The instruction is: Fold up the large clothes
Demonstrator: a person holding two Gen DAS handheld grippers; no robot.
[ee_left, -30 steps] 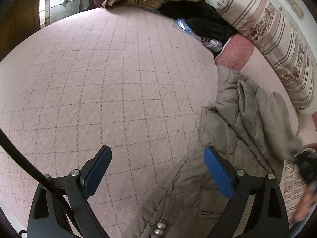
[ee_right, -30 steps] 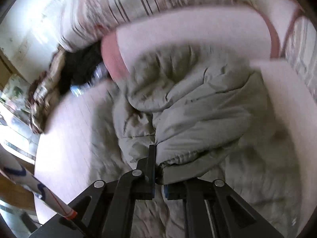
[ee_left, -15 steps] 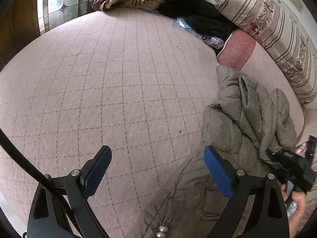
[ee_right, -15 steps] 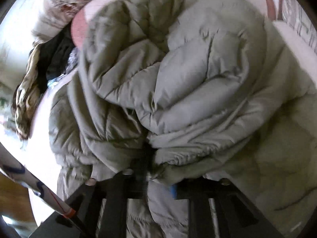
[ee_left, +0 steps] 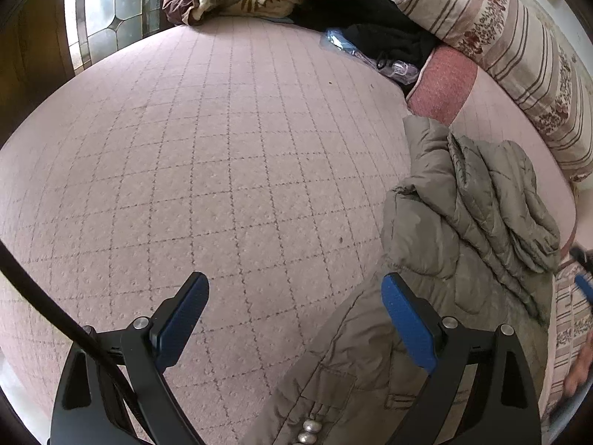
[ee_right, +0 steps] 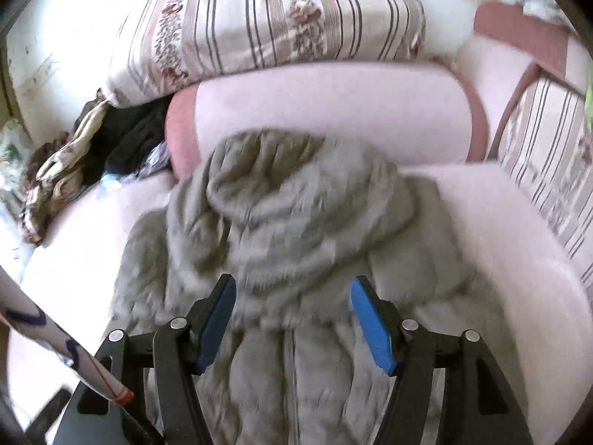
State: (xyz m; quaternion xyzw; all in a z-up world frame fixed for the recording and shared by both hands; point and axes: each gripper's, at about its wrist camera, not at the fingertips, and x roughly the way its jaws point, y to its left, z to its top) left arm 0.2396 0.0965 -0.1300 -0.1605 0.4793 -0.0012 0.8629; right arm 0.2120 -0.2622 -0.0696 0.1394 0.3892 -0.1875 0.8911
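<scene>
Behind jacket (ee_right: 296, 222): striped pillow (ee_right: 278, 18), dark clothes (ee_left: 389, 33)

Both wrist views look steeply down, close over the pink quilted bed (ee_left: 222, 170), sharing the grey-green padded jacket (ee_left: 463, 222) (ee_right: 296, 215).

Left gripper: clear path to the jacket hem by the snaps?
Probably yes. The left gripper is open, and the jacket hem lies uncovered just under its right finger, with nothing between them.

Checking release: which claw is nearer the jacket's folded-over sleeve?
Right. The right claw hangs just over the sleeve, jaws opening, pads clear of it. The left claw sits open by the jacket hem, mostly over bedspread.
</scene>
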